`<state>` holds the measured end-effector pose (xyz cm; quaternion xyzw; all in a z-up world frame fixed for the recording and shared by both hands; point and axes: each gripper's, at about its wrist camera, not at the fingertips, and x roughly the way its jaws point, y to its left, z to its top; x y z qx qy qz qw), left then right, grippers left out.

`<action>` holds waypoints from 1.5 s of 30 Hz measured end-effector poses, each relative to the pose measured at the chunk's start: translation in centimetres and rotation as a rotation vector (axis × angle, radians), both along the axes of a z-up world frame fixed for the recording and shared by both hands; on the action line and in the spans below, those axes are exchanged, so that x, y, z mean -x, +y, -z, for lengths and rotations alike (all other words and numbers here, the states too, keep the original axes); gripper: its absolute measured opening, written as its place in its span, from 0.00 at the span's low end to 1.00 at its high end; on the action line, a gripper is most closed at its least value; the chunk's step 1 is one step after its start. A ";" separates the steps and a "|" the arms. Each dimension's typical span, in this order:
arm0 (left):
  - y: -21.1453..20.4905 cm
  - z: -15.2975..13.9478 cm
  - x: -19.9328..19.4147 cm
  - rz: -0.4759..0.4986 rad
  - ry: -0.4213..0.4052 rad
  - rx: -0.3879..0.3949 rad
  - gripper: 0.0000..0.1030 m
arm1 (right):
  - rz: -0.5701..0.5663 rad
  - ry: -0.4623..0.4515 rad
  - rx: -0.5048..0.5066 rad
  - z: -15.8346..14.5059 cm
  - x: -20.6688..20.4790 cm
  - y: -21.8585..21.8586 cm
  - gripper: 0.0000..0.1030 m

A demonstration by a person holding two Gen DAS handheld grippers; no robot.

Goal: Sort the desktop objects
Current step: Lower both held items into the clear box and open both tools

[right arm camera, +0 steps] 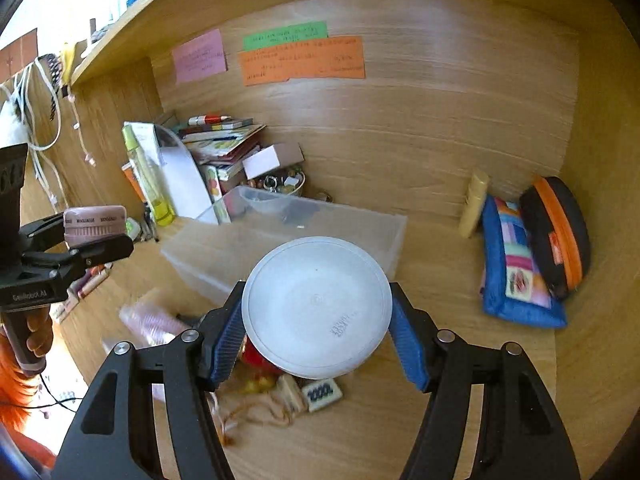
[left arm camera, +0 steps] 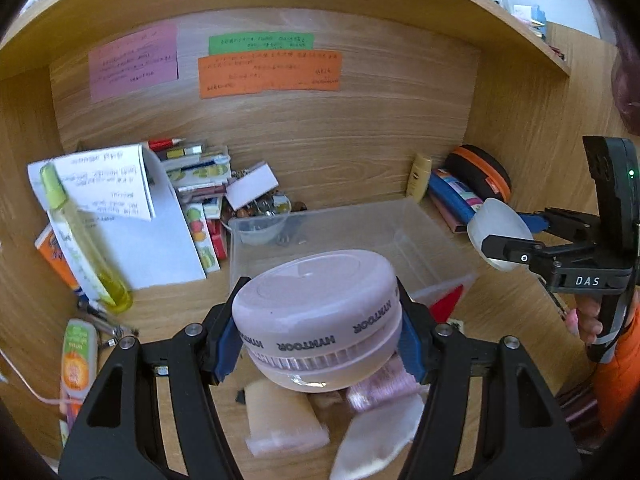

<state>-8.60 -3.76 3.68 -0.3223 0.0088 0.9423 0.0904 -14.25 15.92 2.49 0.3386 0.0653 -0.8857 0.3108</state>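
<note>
Pink fan (left arm camera: 316, 316) lettering in left view, white jar (right arm camera: 316, 308) underside in right

The wooden table (right arm camera: 460, 380) carries a clear rectangular plastic bin (right arm camera: 304, 220) at its middle. At ten o'clock of the bin leans a tall yellow-green spray bottle (right arm camera: 150, 176) beside stacked books (right arm camera: 224, 140). At three o'clock lie a blue patchwork pouch (right arm camera: 516, 272) and a black orange-zipped case (right arm camera: 560, 232).

Home study desk: wooden hutch (left arm camera: 360, 128) ahead of grippers, sticky notes (left arm camera: 270, 74) on back panel, books (left arm camera: 200, 184) stacked far left.
</note>
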 end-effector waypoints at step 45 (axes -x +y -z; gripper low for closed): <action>1.9 10.0 16.1 0.086 -0.420 0.154 0.62 | -0.186 -0.204 -0.407 9.3 11.6 -11.3 0.59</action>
